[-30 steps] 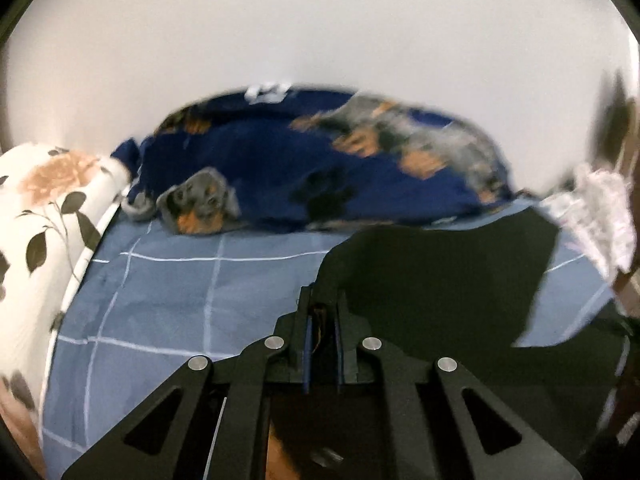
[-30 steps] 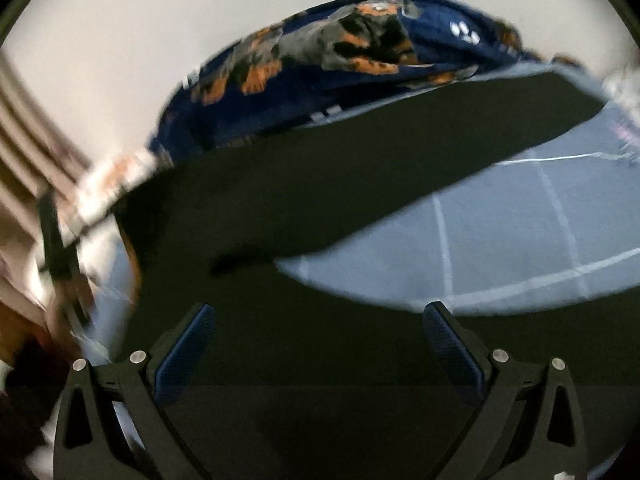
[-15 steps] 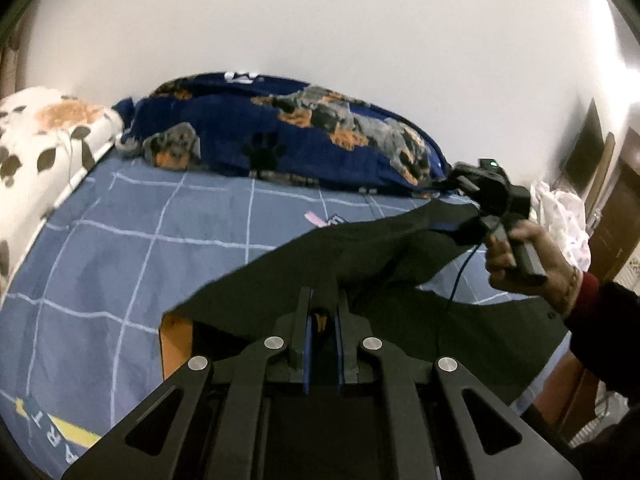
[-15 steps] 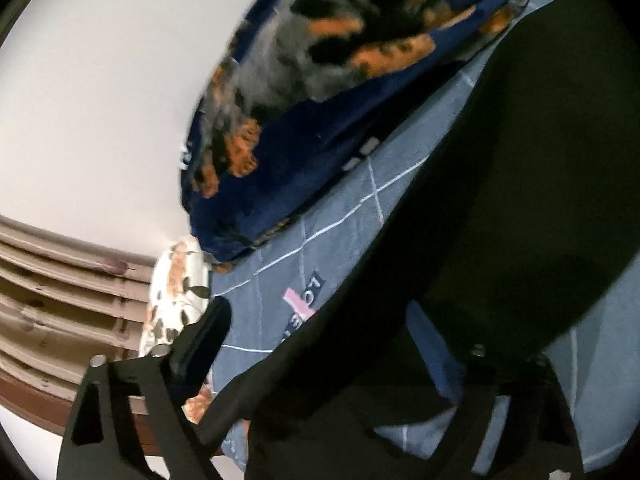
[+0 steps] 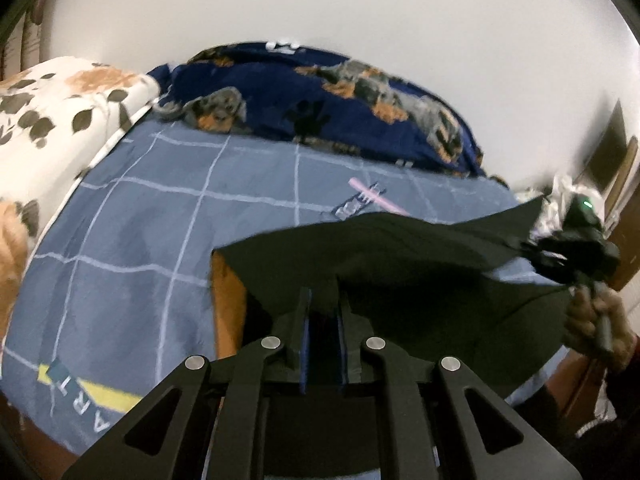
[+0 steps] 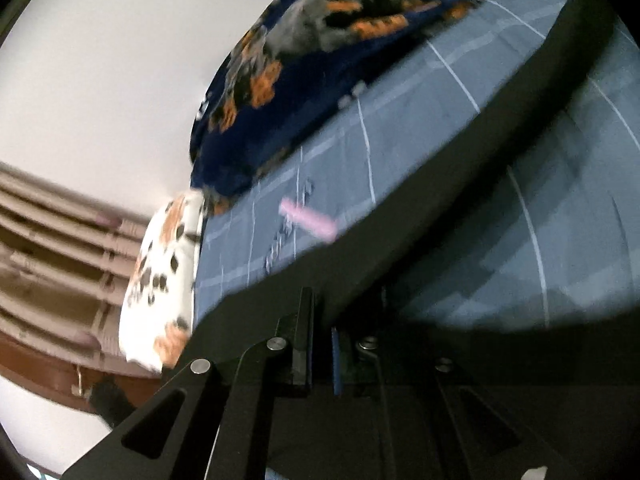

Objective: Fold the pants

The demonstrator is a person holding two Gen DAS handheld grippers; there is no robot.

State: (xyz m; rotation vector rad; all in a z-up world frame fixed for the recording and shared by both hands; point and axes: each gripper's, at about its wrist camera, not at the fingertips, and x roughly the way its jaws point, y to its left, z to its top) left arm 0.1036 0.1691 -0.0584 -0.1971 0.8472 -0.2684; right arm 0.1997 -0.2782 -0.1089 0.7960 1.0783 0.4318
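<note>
Left wrist view: the left gripper [image 5: 322, 312] has its fingers pressed together on an edge of the black pants [image 5: 400, 256], pinching the cloth so it can be carried rather than dragged. The pants hang lifted above the blue checked bedsheet [image 5: 160, 220], stretched toward three o'clock, where the right gripper [image 5: 536, 256] grips the far edge; holding both ends apart probably keeps the cloth taut for laying down flat. The fabric looks plain, matte and smooth. A dog-print blanket [image 5: 340, 100] lies at twelve o'clock, a floral pillow [image 5: 60, 112] at ten.

Right wrist view: the right gripper [image 6: 322, 340] is likewise clamped on the pants [image 6: 440, 220], which run as a dark band from the fingers toward two o'clock, raised over the bedsheet [image 6: 400, 120]. The picture is tilted and blurred. The blanket [image 6: 300, 60] sits at twelve o'clock.
</note>
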